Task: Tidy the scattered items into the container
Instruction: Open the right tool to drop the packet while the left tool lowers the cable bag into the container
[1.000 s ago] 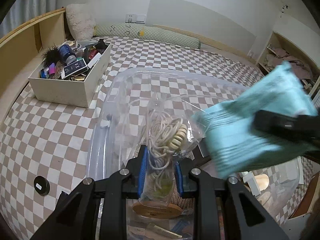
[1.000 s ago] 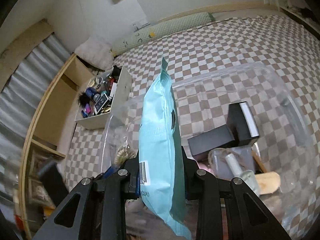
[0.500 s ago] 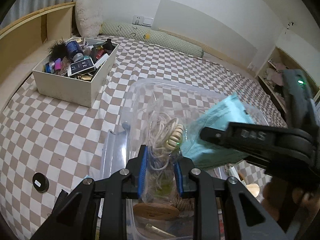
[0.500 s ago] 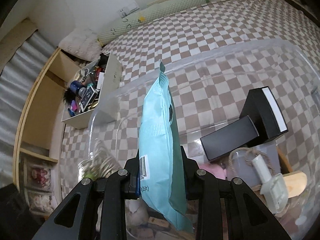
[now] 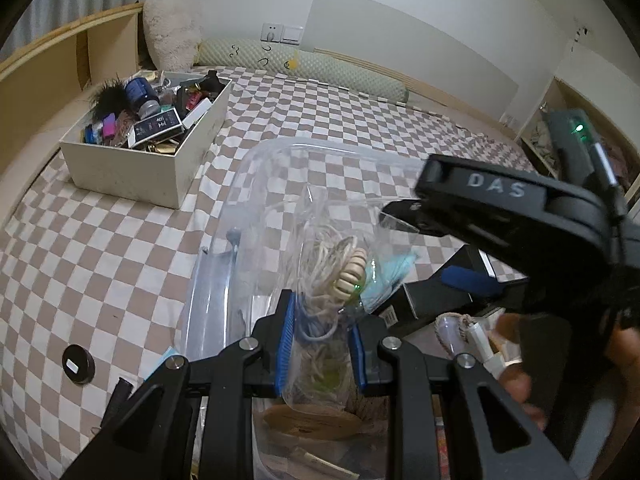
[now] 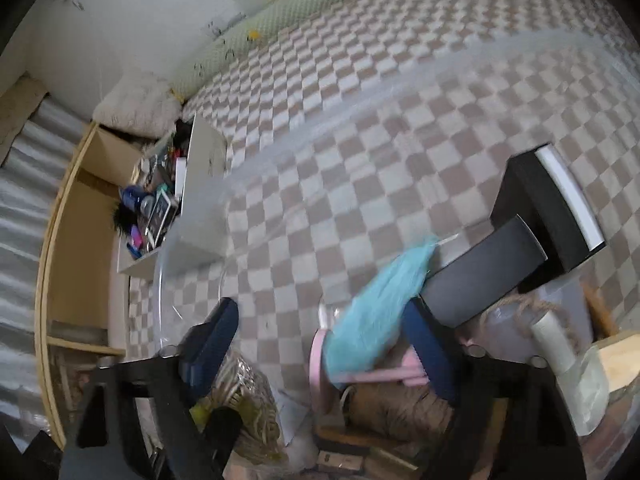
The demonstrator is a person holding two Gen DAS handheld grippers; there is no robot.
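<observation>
Checked bedding [image 5: 120, 240] is covering the bed and carrying a clear bin [image 5: 320, 160], with a white box [image 5: 132, 176] of oddments well apart toward the headboard.

Left tool [image 5: 320, 336] is clenching a clear bag [image 5: 332, 280] of cord and beads, holding it above the bin's near end. Bag is standing roughly upright, long axis running from the pads up and away, loose top pointing toward the far wall.

Right tool [image 6: 320, 340] is opening its jaws; the teal pouch [image 6: 376, 312] is lying between them with no pad visibly pressing it, so it is reading as released. Pouch is inside the bin, blurred, tilting over, its long axis running diagonally with the narrow end pointing toward the black boxes [image 6: 520, 248] and the lower end on a pink item [image 6: 320, 364].

Risks, as judged:
- Pouch is appearing to rest on the pile rather than the bin floor; it may be sliding or catching the right pad as that tool withdraws.
- Both tools are crowding the same end of the bin; the right one is sitting just beside the bag's top, so a careless lift could be snagging the thin film.
- Bag is limp and top-heavy; released from this height it may be flopping over the rim onto the bedding.
- A small black disc [image 5: 79, 364] is lying outside the bin and not yet tidied.
</observation>
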